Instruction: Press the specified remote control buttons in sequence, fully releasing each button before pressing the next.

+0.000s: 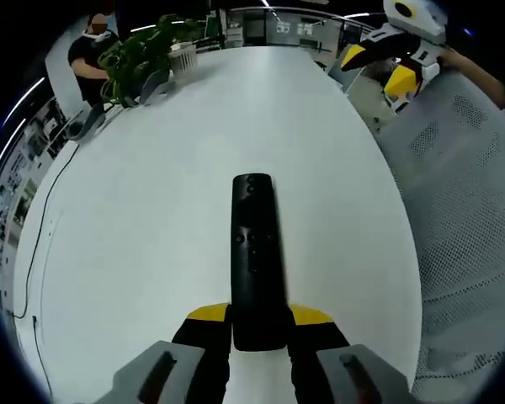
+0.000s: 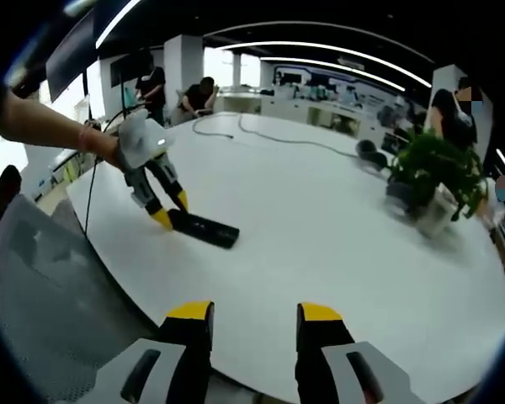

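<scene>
Left tongs (image 1: 259,324) gripped the near end of the black remote (image 1: 254,252), which lay flat on the white tabletop (image 1: 151,210). Right tongs (image 2: 254,320) hovered apart at the tabletop's edge, jaws spread and holding nothing; a potted plant (image 2: 433,181) stood farther right.

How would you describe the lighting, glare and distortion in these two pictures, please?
Left gripper view: the glossy white oval table is brightly lit, the black slim remote control sharp, edges bowed by fisheye. Right gripper view: ceiling light strips glare and curve.
</scene>
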Demonstrator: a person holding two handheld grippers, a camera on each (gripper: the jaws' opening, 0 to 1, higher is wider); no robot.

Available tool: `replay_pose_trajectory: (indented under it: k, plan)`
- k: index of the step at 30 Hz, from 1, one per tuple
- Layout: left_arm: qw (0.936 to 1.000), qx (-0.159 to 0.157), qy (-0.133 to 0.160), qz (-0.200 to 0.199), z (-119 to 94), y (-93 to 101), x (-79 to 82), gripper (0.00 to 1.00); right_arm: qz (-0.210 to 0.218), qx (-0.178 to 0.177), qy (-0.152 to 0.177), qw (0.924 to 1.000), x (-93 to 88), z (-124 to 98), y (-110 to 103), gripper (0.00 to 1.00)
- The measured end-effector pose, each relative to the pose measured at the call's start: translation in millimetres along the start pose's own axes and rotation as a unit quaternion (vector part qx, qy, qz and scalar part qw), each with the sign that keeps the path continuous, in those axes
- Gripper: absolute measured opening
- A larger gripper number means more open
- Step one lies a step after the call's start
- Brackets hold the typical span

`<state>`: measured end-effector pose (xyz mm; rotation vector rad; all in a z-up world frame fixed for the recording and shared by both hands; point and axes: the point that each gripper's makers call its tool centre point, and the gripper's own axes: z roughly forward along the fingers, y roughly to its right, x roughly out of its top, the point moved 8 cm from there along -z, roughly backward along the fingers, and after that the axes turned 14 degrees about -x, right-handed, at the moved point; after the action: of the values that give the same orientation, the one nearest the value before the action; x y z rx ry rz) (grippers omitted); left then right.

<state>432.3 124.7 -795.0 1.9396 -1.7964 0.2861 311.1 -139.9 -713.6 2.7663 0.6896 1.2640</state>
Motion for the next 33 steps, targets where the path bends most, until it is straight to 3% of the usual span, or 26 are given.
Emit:
replay_pose_trajectory:
  k: [33]
  plan:
    - [0.9998, 0.004, 0.007, -0.017, 5, 33.0, -4.5, 0.26, -0.018, 0.006, -0.012, 0.9998, -2.5, 1, -2, 0.32]
